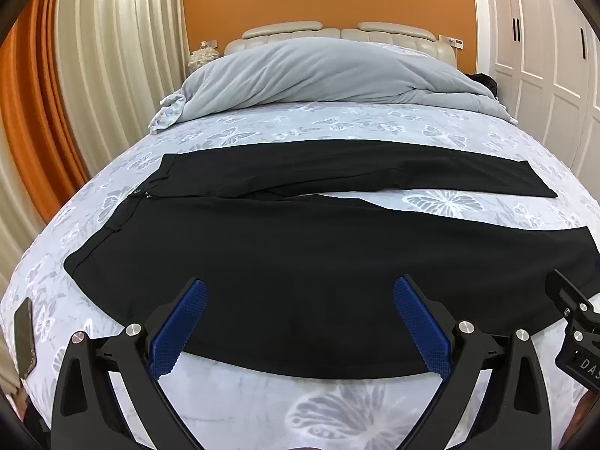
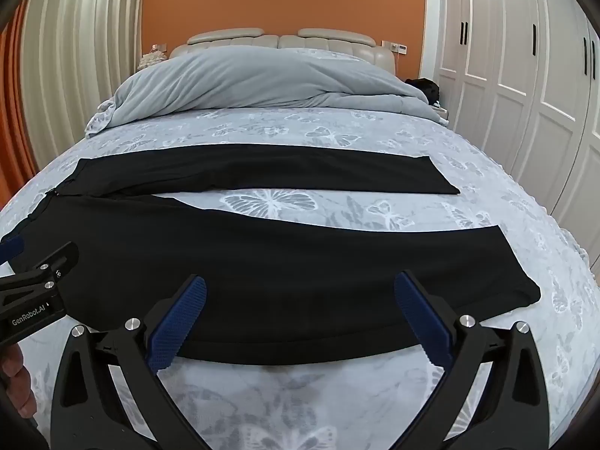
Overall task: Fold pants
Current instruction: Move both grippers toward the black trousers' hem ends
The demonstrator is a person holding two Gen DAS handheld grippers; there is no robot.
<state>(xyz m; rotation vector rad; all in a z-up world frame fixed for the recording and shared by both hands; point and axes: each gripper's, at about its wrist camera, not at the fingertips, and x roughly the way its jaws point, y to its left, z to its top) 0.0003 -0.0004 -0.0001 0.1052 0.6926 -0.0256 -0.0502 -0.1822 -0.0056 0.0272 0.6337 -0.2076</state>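
Pants (image 1: 300,262) of smooth black cloth lie spread flat across the bed (image 1: 337,405), waistband to the left and both legs running right, the near leg's long edge closest to the cameras. Just short of that edge the left gripper (image 1: 300,288) hovers with its jaws wide apart, holding nothing; its ribbed blue pads (image 1: 180,322) sit in black angular frames with silver bolts. The right gripper (image 2: 300,285), built alike, likewise has its jaws spread wide and bare over the near leg, further toward the hems. Between the two legs a wedge of bedsheet (image 2: 270,202) shows, pale grey-blue and printed with white butterflies. The right wrist view takes in both hem ends and, at its left edge, the other tool's lettered black body with a bit of the hand (image 2: 17,382) gripping it. Only the left wrist view shows the waistband corner with its small fastenings, and a dark flat phone (image 1: 24,337) lying on the sheet at the far left. Beyond the pants a soft grey duvet (image 1: 318,71) is bunched up against a padded cream headboard (image 1: 337,32). Behind stand an orange wall (image 2: 285,3) with a framed picture, pleated cream curtains (image 1: 112,37) to the left, and panelled white wardrobe doors (image 2: 506,56) to the right.
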